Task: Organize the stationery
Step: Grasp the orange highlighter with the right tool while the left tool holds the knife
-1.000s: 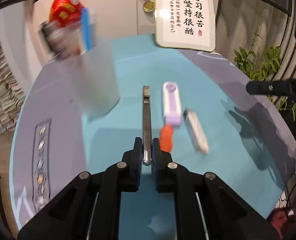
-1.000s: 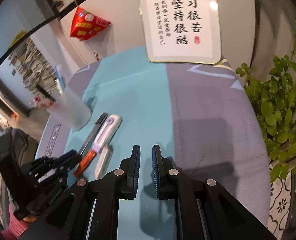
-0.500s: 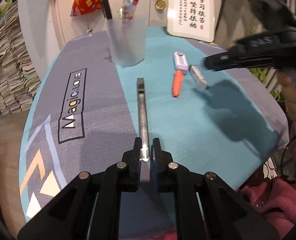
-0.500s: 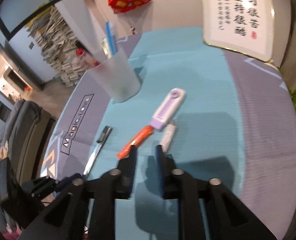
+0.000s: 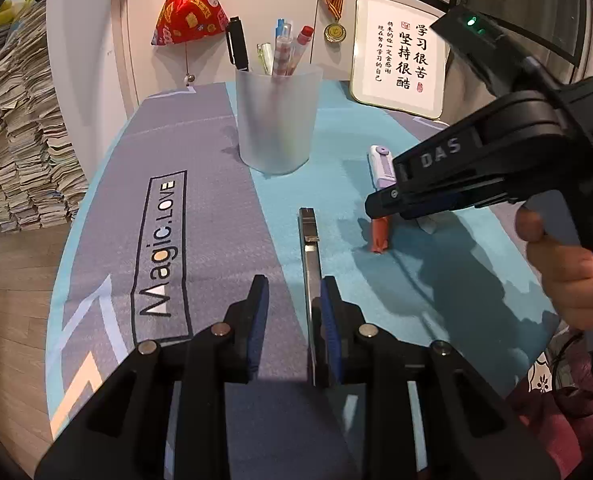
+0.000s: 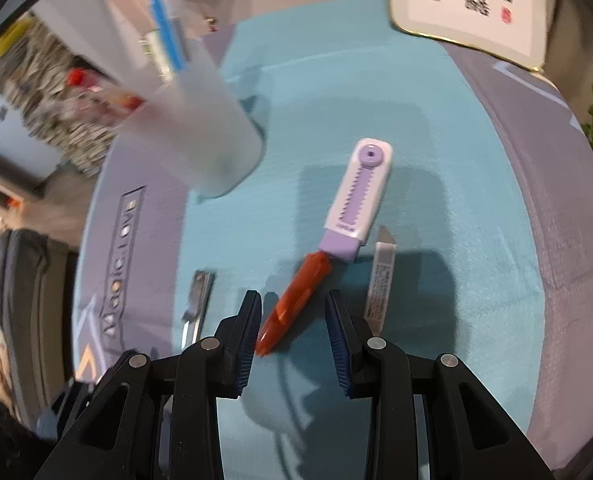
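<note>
Some pens in the cup [image 5: 276, 120]; four things left on the mat

Our left gripper [image 5: 292, 312] gapes beside the metal knife [image 5: 310, 248]; our right gripper [image 6: 294, 332] is spread around the orange pen [image 6: 296, 296].

A teal and grey cloth mat [image 5: 200, 208] with a fine woven, matt texture covers the surface. On it lies a slim utility knife of brushed grey metal [image 5: 310, 248], dully reflective. The frosted translucent plastic cup [image 5: 276, 120] looks smooth and satin, holding glossy plastic pens [image 5: 284, 46]. The orange pen [image 6: 296, 300] is shiny translucent plastic; the lilac and white cutter [image 6: 358, 196] is smooth, softly glossy plastic. The left tool [image 5: 292, 312] and right tool [image 6: 292, 328] are matt black plastic with ribbed blue pads and bright metal screws. Behind, stacked paper [image 5: 20, 132], a glossy red fabric pyramid [image 5: 188, 16]
</note>
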Action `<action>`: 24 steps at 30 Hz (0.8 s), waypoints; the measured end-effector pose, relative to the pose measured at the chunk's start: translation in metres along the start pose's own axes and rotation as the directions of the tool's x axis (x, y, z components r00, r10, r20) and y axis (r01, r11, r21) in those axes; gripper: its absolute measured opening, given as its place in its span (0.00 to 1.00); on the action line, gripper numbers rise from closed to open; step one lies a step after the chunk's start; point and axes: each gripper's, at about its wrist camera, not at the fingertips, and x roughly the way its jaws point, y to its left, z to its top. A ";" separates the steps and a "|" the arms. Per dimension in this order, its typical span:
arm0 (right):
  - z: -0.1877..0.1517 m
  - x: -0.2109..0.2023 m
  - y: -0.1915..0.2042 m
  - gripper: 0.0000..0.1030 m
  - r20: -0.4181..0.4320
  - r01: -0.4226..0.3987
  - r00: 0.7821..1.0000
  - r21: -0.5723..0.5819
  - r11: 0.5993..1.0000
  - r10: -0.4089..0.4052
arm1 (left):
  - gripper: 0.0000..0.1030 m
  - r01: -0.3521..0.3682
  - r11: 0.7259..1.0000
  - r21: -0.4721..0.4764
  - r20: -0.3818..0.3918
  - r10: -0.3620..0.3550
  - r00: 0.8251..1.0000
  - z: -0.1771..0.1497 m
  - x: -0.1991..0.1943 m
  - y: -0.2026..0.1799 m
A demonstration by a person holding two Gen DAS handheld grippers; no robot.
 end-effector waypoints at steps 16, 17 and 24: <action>-0.013 -0.017 0.012 0.14 0.072 -0.031 0.997 -0.118 0.992 0.040 | 0.36 0.008 0.999 0.037 -0.017 -0.007 1.000 0.036 0.034 -0.007; -0.014 -0.022 0.011 0.14 0.082 -0.034 0.996 -0.122 0.992 0.044 | 0.36 0.010 0.999 0.034 -0.021 -0.010 1.000 0.038 0.038 -0.007; -0.011 -0.043 -0.002 0.14 0.138 -0.045 0.988 -0.133 0.990 0.063 | 0.33 0.020 0.999 0.026 -0.068 -0.018 0.998 0.041 0.055 -0.010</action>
